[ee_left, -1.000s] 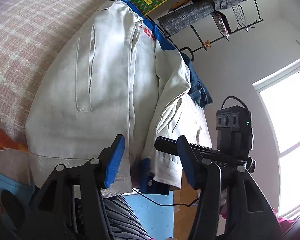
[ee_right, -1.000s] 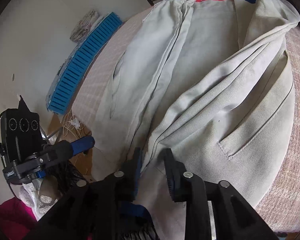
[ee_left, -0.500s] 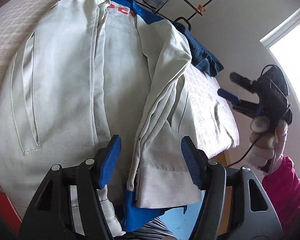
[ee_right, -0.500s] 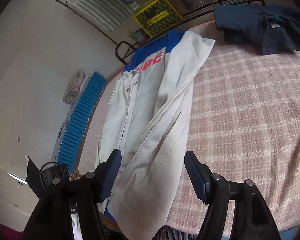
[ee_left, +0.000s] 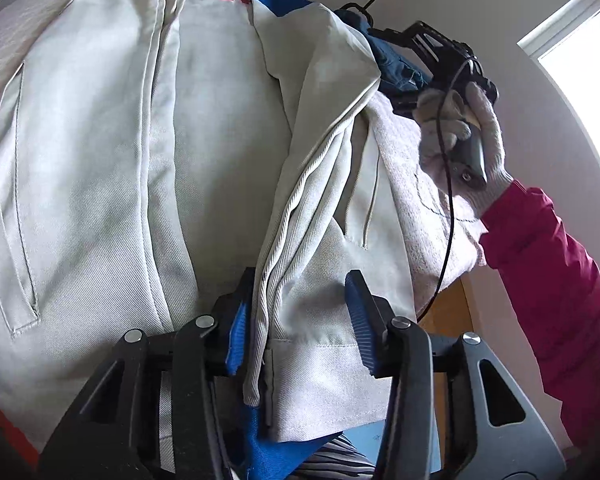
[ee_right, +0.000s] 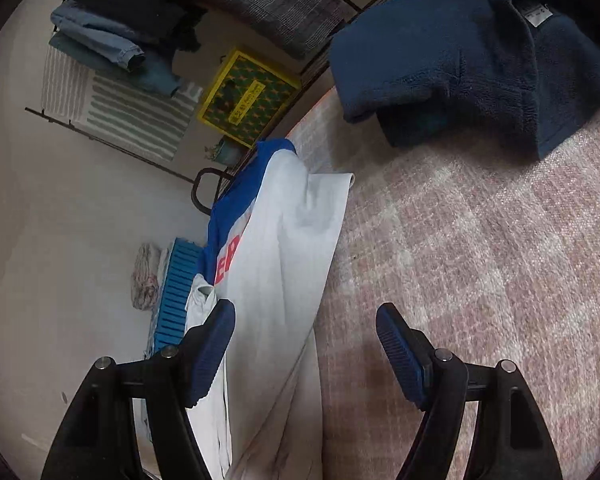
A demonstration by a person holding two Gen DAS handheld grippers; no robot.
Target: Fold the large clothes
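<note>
left gripper (ee_left: 298, 322) | jaws wide astride jacket (ee_left: 220, 152) sleeve (unpinched) | right gripper (ee_right: 306, 354) | jaws wide

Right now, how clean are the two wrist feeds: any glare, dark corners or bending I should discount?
Left wrist view: the window blows out white at the right edge, the jacket is evenly lit and sharp. Right wrist view: dimmer, no glare, dark vignette at the corners; fisheye bends the checked cover and the rack bars.
</note>
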